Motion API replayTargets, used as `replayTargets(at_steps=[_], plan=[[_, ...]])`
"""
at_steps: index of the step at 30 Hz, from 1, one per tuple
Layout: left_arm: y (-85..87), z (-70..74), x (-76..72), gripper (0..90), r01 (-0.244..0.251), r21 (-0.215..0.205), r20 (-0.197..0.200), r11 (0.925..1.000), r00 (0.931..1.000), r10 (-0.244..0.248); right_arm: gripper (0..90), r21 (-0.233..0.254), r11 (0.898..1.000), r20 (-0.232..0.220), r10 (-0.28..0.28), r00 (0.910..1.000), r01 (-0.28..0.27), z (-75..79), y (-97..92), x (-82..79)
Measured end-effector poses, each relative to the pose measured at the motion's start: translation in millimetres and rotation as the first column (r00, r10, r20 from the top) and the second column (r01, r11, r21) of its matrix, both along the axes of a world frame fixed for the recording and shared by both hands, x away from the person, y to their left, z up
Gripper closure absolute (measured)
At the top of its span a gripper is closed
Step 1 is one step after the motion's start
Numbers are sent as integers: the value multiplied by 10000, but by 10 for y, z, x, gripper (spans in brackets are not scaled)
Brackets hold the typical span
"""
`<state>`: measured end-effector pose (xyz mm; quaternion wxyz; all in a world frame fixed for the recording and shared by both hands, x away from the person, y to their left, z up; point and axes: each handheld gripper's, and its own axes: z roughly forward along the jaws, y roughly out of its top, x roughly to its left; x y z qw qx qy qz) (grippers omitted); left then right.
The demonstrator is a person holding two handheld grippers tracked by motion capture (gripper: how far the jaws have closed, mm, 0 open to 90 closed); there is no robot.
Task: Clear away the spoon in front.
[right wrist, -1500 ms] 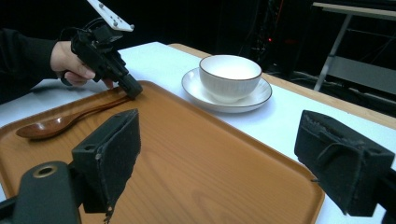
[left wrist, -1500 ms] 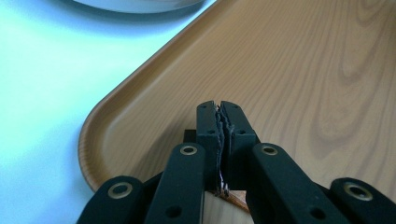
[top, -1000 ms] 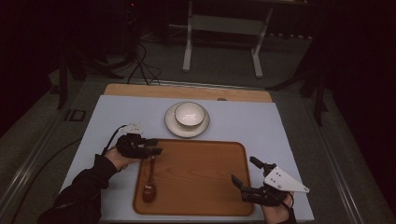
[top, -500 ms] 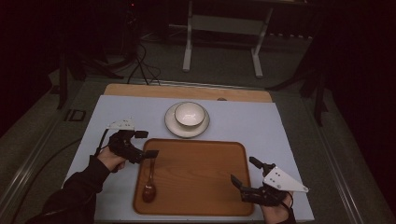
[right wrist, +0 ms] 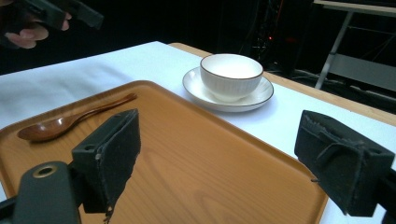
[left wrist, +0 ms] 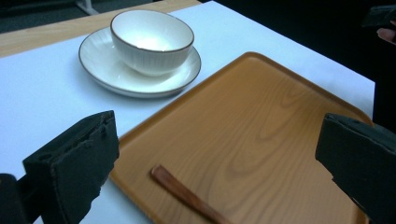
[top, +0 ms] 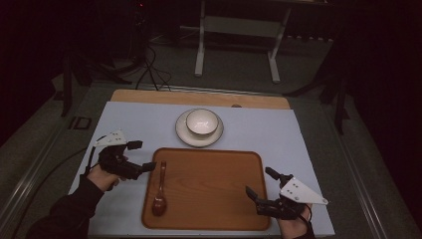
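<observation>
A brown wooden spoon [top: 160,189] lies along the left side of the wooden tray [top: 214,219], bowl end toward me. My left gripper [top: 143,156] hovers just off the tray's left edge, beside the handle tip. Its jaws have just been opening and now stand wide apart with nothing between them. In the left gripper view, the spoon handle [left wrist: 187,193] lies on the tray [left wrist: 261,107] below the open left gripper [left wrist: 217,158]. My right gripper [top: 259,181] rests open at the tray's right front corner, empty. The right gripper view shows the spoon [right wrist: 56,126] far from the right gripper [right wrist: 219,158].
A white bowl [top: 201,122] sits on a white saucer [top: 185,133] just beyond the tray, on the pale blue table cover [top: 298,134]. A wooden strip [top: 149,97] runs along the table's far edge. Dark floor, cables and a metal stand lie beyond.
My left gripper has let go of the spoon handle, opened, and drawn back to the left and up off the tray. The spoon stays on the tray. The right gripper has not moved.
</observation>
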<state>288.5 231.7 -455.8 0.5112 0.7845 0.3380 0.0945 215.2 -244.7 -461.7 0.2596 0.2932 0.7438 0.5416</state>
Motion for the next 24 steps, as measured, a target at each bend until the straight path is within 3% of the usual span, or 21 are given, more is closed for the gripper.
replayTargets(at_steps=[10,12,13,24], plan=[[96,-128,-284,0,-480,133,137,9988,9988,478,142,-70,10000,12,5,10000,-5,-3,5,-2],[96,-128,-284,0,-480,133,137,9988,9988,478,142,-78,10000,20,2,10000,-2,-3,6,-3],[101,-184,-385,0,-536,45,222,9986,9983,534,142,-87,10000,24,8,10000,-8,-2,8,-7],[103,-327,-678,0,-725,-10,715,9974,9948,724,142,-134,9999,54,34,10000,-33,-5,15,-7]])
